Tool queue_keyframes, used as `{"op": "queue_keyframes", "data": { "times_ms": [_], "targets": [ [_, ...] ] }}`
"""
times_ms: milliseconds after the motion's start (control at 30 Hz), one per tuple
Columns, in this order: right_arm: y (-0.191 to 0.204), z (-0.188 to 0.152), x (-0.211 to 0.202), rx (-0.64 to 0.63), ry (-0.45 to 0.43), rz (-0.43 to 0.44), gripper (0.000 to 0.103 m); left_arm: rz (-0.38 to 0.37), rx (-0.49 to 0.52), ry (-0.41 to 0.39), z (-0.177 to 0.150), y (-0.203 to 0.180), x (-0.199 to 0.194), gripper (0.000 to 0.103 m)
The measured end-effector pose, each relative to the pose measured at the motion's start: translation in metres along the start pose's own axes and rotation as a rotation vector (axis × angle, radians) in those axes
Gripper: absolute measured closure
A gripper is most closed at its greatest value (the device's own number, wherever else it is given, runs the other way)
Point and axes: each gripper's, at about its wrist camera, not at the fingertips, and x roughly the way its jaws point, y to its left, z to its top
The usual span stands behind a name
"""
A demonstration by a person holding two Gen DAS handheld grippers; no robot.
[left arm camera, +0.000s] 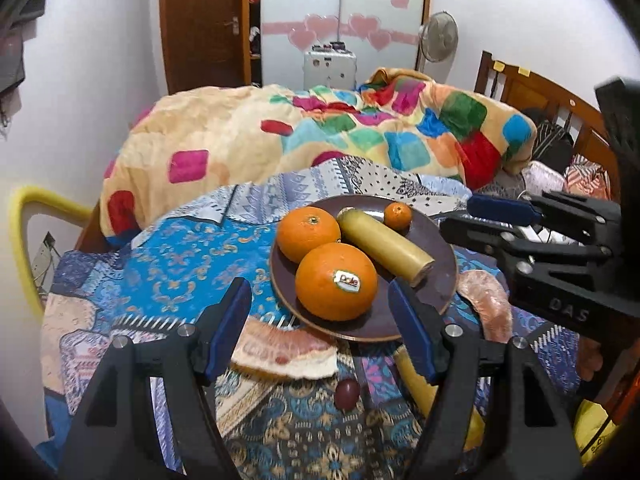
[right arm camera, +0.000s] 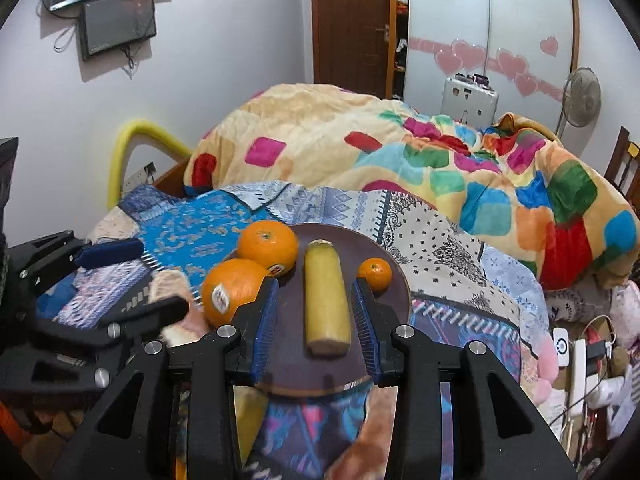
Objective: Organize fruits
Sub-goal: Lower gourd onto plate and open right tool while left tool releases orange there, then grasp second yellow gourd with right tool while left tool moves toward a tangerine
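The plate [left arm camera: 436, 280], a round dark-brown dish, lies on the patterned cloth [left arm camera: 192, 248] covering the bed. It carries two large oranges [left arm camera: 336, 280], a small mandarin [left arm camera: 397, 215] and a cut length of banana [left arm camera: 384, 246]. Off the plate, near the bed's front edge, lie two pink pomelo pieces [left arm camera: 284, 354], a dark grape [left arm camera: 346, 394] and a yellow banana piece [left arm camera: 416, 384].

The left tool [left arm camera: 320, 328] is released, with nothing between its pads. The right tool [right arm camera: 316, 320] stands partly spread above the banana, apparently not touching it.

Recommended: take the loose pieces singly. Pomelo flesh is soft and ragged; grip lightly. The grape is smooth, round and prone to rolling.
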Motion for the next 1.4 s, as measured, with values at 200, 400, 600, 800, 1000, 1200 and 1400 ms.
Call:
{"op": "queue_keyframes", "data": {
  "times_ms": [200,400,600,800,1000,1200,1400],
  "targets": [
    [0.015,-0.021,-0.03,-0.029,-0.017,-0.009,0.069,0.025,-0.02,-0.043,-0.013,-0.002,-0.039,0.023],
    [0.029,-0.043,-0.044,-0.047,-0.008,0.006,0.067,0.046,-0.049,-0.056,-0.036,0.0,-0.061,0.017],
    [0.039,-0.065,-0.034,-0.047,0.037,0.028,0.065,0.06,-0.077,-0.052,-0.057,0.008,-0.065,0.017],
    [0.045,-0.08,-0.006,-0.038,0.112,0.061,0.065,0.064,-0.087,-0.021,-0.072,0.017,-0.056,0.017],
    [0.048,-0.086,0.013,-0.02,0.16,0.068,0.062,0.074,-0.104,-0.015,-0.082,0.027,-0.05,0.017],
    [0.045,-0.088,0.019,0.005,0.172,0.096,0.059,0.085,-0.09,0.008,-0.091,0.023,-0.042,0.017],
    [0.04,-0.097,0.009,0.004,0.187,0.118,0.067,0.066,-0.089,0.034,-0.1,0.013,-0.041,0.017]
  ]
}}
